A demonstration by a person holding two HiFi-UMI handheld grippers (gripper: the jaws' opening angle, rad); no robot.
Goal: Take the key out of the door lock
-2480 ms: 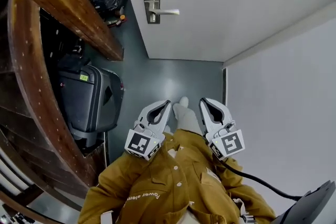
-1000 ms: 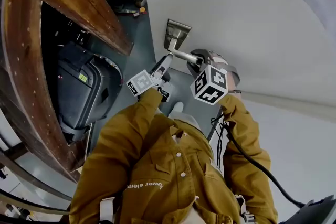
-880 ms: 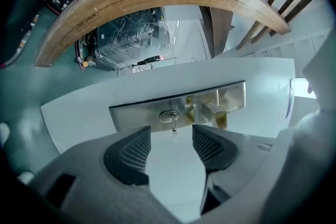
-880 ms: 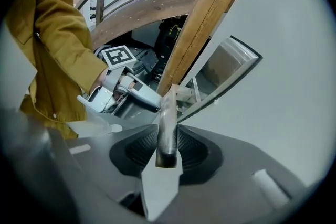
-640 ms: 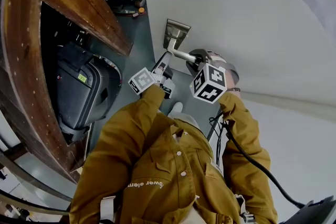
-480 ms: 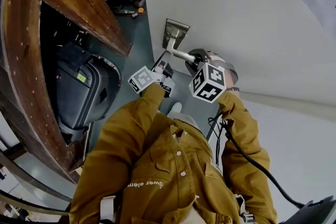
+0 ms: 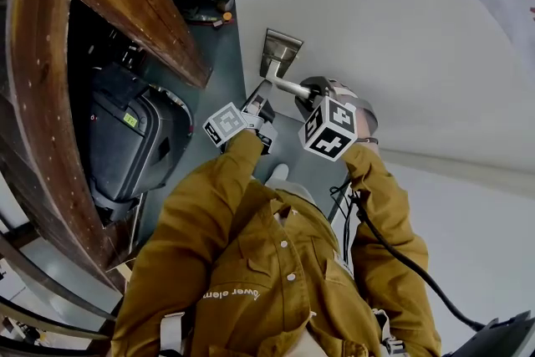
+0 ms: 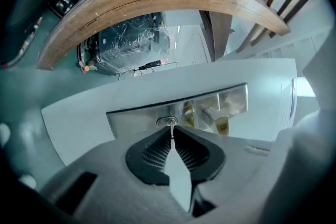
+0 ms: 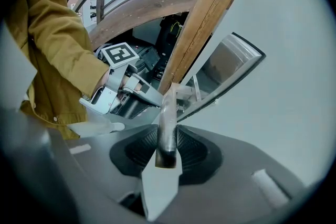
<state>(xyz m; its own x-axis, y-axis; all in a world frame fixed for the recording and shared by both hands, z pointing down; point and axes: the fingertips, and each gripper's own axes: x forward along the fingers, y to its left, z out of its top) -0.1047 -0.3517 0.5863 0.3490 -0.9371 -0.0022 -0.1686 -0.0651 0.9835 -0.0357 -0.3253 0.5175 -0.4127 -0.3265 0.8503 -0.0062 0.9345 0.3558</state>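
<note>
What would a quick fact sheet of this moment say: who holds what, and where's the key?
Left gripper: jaws have just been closing, now pinched on the key
Key: in the keyhole of the lock plate, not yet out
Right gripper: jaws have just been closing, now clamped on the door handle
Door: white

Soft, even daylight fell on the pale door (image 7: pixel 376 29); the recess under the wooden beam (image 7: pixel 125 4) was dim. Both gripper views were heavily fisheye, black-cornered, with blurred foregrounds and faint glare on the lock plate (image 8: pixel 131 118).
</note>
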